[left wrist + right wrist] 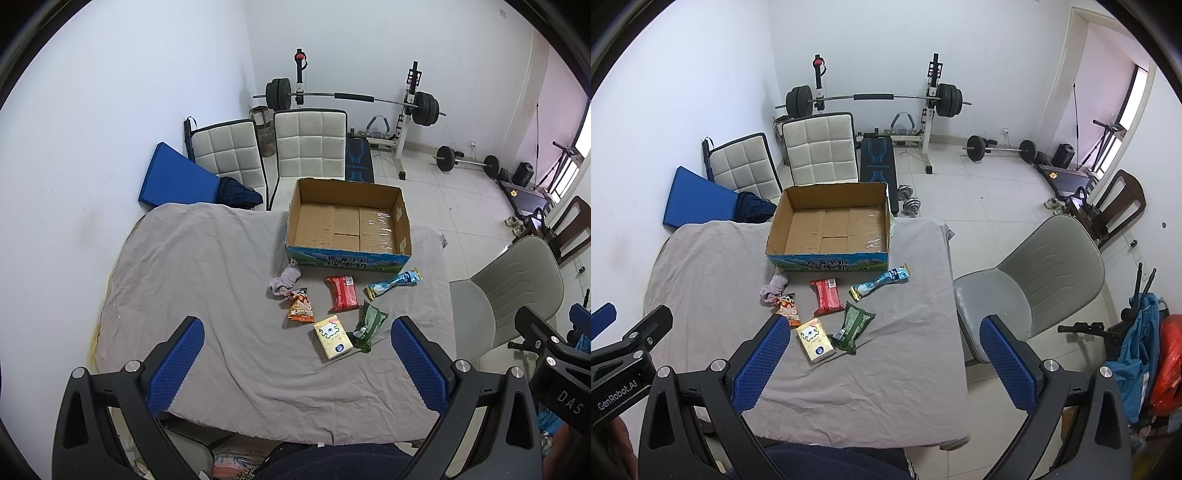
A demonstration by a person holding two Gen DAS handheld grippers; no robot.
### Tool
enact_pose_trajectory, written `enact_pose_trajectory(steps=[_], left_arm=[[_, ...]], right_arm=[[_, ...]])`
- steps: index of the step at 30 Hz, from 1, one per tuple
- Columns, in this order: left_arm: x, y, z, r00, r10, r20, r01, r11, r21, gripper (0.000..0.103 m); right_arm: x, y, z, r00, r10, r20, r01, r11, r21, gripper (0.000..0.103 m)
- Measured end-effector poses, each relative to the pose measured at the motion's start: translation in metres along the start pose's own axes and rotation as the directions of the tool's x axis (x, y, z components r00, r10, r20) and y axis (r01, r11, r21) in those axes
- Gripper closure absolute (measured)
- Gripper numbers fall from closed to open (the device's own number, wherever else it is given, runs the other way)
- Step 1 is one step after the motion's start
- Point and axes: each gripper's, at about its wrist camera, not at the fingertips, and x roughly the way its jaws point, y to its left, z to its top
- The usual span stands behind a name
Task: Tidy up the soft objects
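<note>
Grey cloth covers the table, wrinkled and hanging over its near edge. At the far side sits an open cardboard box with a blue printed front and nothing inside it. Just in front of the box lie the soft things, close together: a small pinkish sock near the box's left corner, an orange snack bag touching it on the near side, a red packet in the middle, a light blue packet to the right, a dark green packet nearer, and a yellow tissue pack nearest of all, its corner against the green one.

The left gripper hangs above the near part of the table, tilted down toward the pile, its blue-padded fingers spread wide with nothing between them. The right gripper hovers beside it at a similar height, aimed the same way, one pad over the cloth close to the tissue pack and the other over the table's right edge; its jaws are likewise wide apart and hold nothing. Neither touches any object.

A grey chair stands right of the table. Two white padded chairs stand behind the box, and a barbell rack stands against the back wall.
</note>
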Motion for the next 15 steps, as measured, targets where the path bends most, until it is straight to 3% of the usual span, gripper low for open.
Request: enact_pose_trajectory(steps=[7, 11, 15], left_arm=[[0.016, 0.0, 0.007, 1.0, 0.012, -0.002, -0.013, 1.0, -0.014, 0.0], [0.061, 0.01, 0.024, 0.999, 0.019, -0.031, -0.021, 0.998, -0.06, 0.0], [0.135, 0.015, 0.023, 0.989, 0.03, -0.146, -0.047, 0.993, -0.111, 0.0]], right_arm=[[0.036, -0.002, 0.01, 0.999, 0.026, -0.047, -0.024, 0.999, 0.028, 0.0], [0.11, -0.005, 0.017, 0.986, 0.066, -0.152, -0.056, 0.996, 0.068, 0.0], [0.219, 0.0, 0.007, 0.945, 0.091, -0.313, -0.06, 0.993, 0.106, 0.0]])
